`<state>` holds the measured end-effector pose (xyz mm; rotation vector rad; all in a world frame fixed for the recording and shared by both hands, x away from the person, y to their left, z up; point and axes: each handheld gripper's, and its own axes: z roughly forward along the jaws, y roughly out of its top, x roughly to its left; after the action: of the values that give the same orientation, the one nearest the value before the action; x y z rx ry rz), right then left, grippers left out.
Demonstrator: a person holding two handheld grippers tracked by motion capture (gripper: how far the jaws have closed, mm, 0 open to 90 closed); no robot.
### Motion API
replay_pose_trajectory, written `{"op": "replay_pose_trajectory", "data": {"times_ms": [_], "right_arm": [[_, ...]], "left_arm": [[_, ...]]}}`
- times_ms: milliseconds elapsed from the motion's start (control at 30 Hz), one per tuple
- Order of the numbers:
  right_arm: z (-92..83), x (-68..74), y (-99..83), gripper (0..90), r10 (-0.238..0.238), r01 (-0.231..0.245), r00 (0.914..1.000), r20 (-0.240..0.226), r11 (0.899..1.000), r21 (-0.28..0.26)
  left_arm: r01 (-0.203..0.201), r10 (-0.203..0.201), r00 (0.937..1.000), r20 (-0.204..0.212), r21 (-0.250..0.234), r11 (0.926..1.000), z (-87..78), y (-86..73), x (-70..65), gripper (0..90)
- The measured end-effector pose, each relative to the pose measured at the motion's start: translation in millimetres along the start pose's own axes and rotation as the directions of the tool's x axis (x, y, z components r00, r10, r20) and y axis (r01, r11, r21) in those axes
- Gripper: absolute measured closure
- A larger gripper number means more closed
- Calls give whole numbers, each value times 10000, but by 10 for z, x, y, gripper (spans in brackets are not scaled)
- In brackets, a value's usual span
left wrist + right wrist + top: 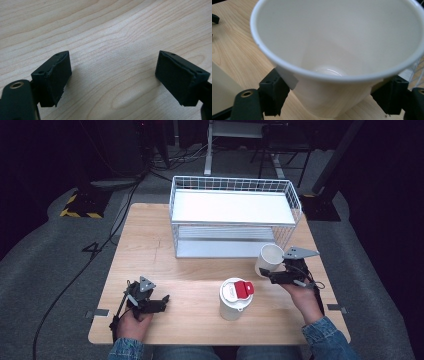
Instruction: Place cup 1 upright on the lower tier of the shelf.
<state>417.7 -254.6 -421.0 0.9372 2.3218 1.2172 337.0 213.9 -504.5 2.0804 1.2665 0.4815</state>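
Observation:
A white paper cup [270,257] hangs tilted just above the table by the rack's front right corner, its mouth facing the camera. My right gripper [268,273] is shut on its lower wall. In the right gripper view the cup [337,45] is empty, and my right gripper [332,98] has one black jaw on each side of it. My left gripper [163,301] rests low over the table's front left. In its own view my left gripper [112,75] stands open over bare wood with nothing between the jaws.
A white tumbler [232,301] with a red flap on its lid stands at the front middle of the wooden table [190,265]. A white wire rack [230,182] with two shelves takes up the back. Cables run over the floor at the left.

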Motion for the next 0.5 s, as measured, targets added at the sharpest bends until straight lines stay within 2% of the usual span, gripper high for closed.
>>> {"op": "replay_pose_trajectory", "data": {"times_ms": [233, 500], "right_arm": [[227, 8, 182, 235, -437, 433, 9985, 323, 9990, 129], [425, -17, 288, 235, -343, 343, 9987, 374, 9994, 10]], "left_arm": [[-21, 21, 10000, 4, -13, 10000, 7, 6, 3, 140], [-22, 22, 10000, 39, -19, 10000, 14, 13, 5, 140]]}}
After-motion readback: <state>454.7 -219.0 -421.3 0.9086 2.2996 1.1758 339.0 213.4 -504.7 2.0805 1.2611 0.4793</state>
